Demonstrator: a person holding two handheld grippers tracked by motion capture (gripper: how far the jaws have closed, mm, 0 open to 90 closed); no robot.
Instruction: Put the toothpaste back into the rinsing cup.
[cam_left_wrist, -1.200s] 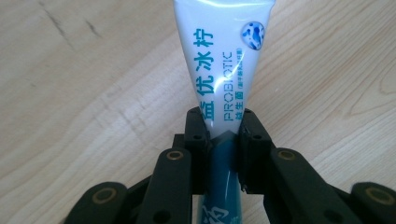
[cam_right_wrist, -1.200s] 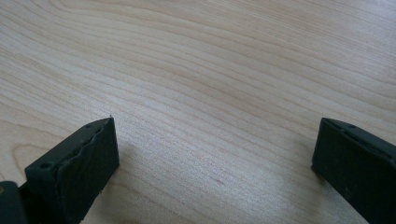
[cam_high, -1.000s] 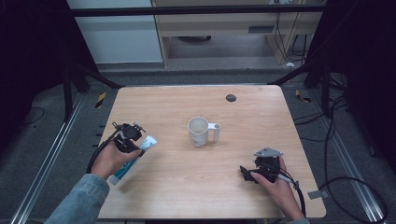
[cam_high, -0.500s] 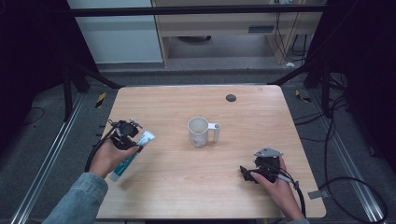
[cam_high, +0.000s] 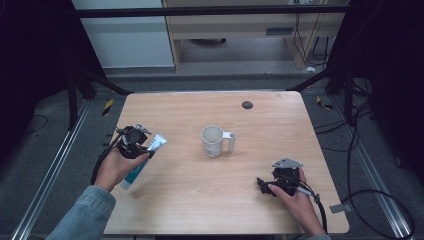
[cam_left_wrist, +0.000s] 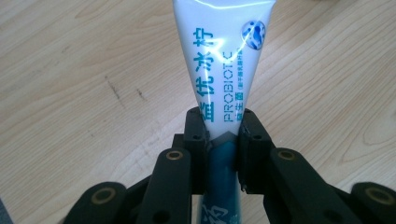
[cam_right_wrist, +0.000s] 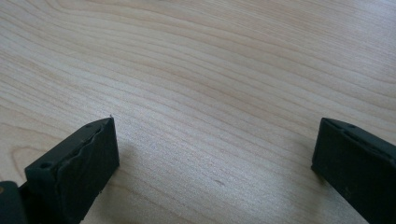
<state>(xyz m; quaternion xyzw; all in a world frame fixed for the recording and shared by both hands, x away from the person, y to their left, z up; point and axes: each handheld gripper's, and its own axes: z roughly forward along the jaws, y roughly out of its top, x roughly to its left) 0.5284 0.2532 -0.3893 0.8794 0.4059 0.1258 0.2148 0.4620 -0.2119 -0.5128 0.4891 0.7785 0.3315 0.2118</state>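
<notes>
Between the left gripper's (cam_left_wrist: 219, 135) fingers (cam_left_wrist: 194, 140) a tube (cam_left_wrist: 219, 60) is pinched, its flat end beyond them, seemingly just above the surface (cam_high: 190, 200). The right gripper's (cam_right_wrist: 215, 154) fingers (cam_right_wrist: 77, 168) stand spread over bare wood.

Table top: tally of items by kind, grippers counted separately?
Toothpaste tube: 1
Mug: 1
Small dark round thing, too small to identify: 1
Total items: 3
Grippers: 2, left gripper and right gripper

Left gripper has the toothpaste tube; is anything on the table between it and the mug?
Nothing visible. The left gripper is shut on the toothpaste tube, and bare table runs from it to the mug.
</notes>
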